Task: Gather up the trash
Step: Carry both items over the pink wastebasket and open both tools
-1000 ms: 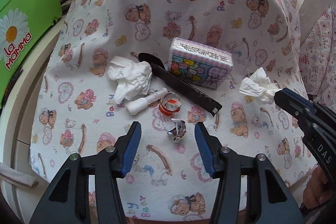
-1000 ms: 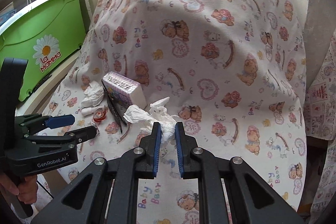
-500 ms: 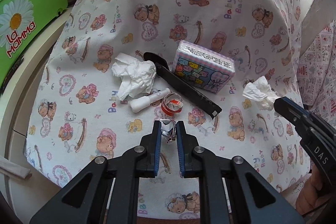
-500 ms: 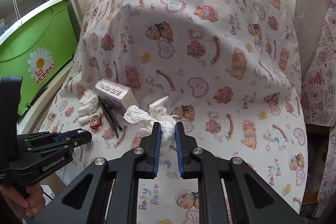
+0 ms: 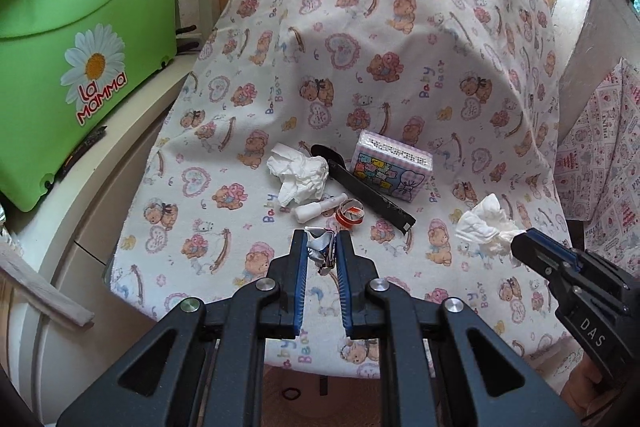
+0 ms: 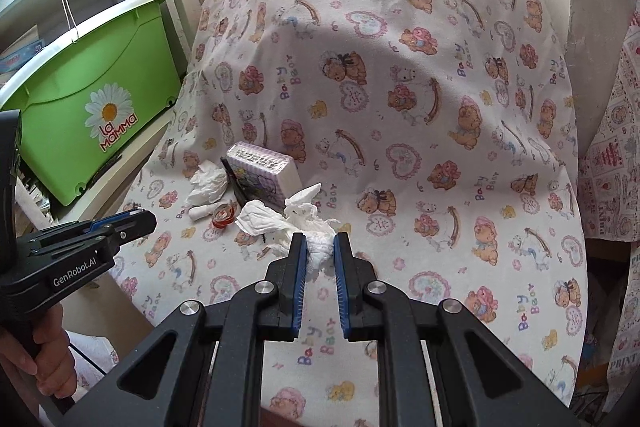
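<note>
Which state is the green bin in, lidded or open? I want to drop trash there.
Cannot tell. The green bin shows a pale rim along its top, but both views look from below that rim, so any opening is hidden.

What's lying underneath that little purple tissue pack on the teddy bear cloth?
The tissue pack leans on a long black strip that runs under its near edge, over the teddy bear cloth. How much of the strip is under the pack is hidden.
</note>
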`<state>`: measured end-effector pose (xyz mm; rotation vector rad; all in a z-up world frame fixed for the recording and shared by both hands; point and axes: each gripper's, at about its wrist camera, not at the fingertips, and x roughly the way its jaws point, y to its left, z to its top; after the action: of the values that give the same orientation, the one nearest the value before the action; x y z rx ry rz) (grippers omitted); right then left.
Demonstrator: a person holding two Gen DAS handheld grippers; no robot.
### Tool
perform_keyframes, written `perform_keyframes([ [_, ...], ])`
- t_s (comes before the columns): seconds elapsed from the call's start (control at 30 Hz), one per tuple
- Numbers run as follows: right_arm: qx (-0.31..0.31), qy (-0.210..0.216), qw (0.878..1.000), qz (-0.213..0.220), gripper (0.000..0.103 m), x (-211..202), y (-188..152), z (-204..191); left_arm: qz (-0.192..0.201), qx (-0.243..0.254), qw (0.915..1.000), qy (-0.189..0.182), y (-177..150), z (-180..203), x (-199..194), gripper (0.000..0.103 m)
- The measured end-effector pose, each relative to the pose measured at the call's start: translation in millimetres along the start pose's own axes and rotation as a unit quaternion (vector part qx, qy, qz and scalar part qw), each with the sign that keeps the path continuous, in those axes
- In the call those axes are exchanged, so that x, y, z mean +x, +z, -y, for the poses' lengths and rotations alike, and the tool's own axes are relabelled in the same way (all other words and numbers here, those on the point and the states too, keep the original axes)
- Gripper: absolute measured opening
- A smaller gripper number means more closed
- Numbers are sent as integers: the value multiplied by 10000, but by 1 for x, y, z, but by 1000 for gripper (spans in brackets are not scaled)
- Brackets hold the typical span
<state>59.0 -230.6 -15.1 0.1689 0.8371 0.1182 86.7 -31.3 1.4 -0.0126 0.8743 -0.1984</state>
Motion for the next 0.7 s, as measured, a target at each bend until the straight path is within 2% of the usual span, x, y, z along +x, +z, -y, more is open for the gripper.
perform_keyframes([
  [0.1,-16,264,9996,73,15,-21,-9,-10,25,123,9998,138,-8,4,-17,13],
  [0.27,-24,587,9982,148,15,-54,-34,-29,-55,102,9999,102,-32,3,-39,13],
  [0.4,-247,497,9984,82,15,-67,-60,-46,-284,-137,9995,-86,-56,-4,-46,13],
  [0.53,-280,588,9977,-162,16,-67,-82,-51,-445,-99,9989,-91,-75,-5,-40,13],
  [0.7,-559,561,9956,-502,16,-53,-97,-61,-899,-122,9958,-135,-92,-8,-17,13],
])
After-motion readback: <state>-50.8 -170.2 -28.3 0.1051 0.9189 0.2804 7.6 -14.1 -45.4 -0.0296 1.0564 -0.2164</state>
